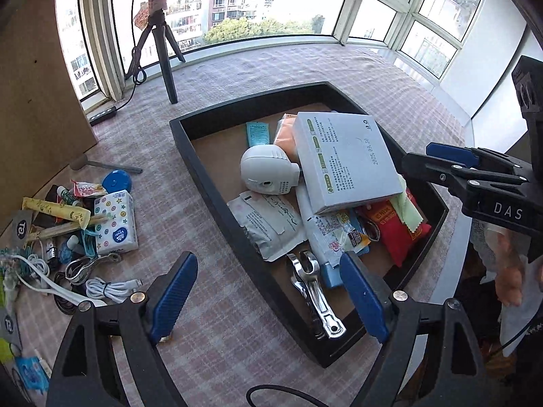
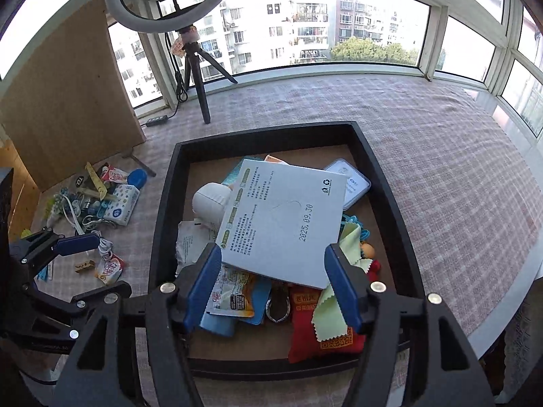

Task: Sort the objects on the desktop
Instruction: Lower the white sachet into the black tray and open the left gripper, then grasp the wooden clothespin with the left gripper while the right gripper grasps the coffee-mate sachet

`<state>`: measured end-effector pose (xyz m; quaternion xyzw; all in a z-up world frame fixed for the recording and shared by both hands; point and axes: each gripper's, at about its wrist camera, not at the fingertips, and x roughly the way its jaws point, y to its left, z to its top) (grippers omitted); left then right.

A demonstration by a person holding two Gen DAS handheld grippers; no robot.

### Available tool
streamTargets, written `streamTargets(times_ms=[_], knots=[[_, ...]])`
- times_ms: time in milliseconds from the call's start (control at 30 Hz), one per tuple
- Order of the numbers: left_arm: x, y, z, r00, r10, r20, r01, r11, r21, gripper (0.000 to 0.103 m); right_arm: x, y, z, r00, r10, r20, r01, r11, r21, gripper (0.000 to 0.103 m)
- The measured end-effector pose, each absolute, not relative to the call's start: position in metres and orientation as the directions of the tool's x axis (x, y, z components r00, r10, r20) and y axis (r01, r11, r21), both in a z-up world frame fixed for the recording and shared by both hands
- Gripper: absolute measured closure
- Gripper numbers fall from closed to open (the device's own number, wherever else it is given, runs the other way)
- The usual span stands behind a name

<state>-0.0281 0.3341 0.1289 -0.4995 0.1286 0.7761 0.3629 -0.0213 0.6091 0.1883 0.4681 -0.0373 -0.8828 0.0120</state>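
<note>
A black tray (image 1: 210, 183) (image 2: 163, 203) on the checked tablecloth holds a white box (image 1: 346, 159) (image 2: 285, 217) lying on top of a white round device (image 1: 264, 169) (image 2: 210, 200), snack packets, a red pouch (image 1: 397, 227) (image 2: 322, 332), a green cloth (image 2: 334, 302) and metal clippers (image 1: 315, 291). My left gripper (image 1: 268, 291) is open and empty over the tray's near left wall. My right gripper (image 2: 271, 285) is open and empty just above the tray's near end, its pads either side of the white box's near edge. It also shows in the left wrist view (image 1: 451, 159).
A pile of loose items lies left of the tray: a tissue pack (image 1: 115, 220) (image 2: 122, 203), white cables (image 1: 108, 288), a blue round case (image 1: 117, 181), packets and clips. A ring light on a tripod (image 1: 163, 47) (image 2: 197, 68) stands at the back. A wooden board (image 1: 37, 101) is on the left.
</note>
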Motion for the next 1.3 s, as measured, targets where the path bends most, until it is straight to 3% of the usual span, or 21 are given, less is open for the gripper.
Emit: streamTargets(times_ms=[467,567,833,1300], knots=[[-0.067,0.186,0.105,-0.296,0.27,-0.916,-0.613,-0.789,-0.034,0.025,-0.045,0.456,0.15,-0.38,-0.261,-0.888,0.43,-0.899,0.081,0.04],[-0.068,0.168,0.092,-0.267,0.255,-0.929,-0.624,-0.781,-0.035,0.025,-0.046,0.428,0.134,-0.327,-0.258,-0.909,0.515,-0.856,0.057,0.035],[-0.07,0.157,0.05,-0.186,0.216,-0.959,-0.666,-0.745,-0.038,0.025,-0.063,0.376,0.089,-0.173,-0.254,-0.952,0.645,-0.76,0.085,0.029],[-0.081,0.171,0.019,-0.162,0.181,-0.97,-0.716,-0.698,-0.011,0.028,-0.086,0.337,0.051,-0.111,-0.199,-0.974,0.734,-0.677,0.055,0.027]])
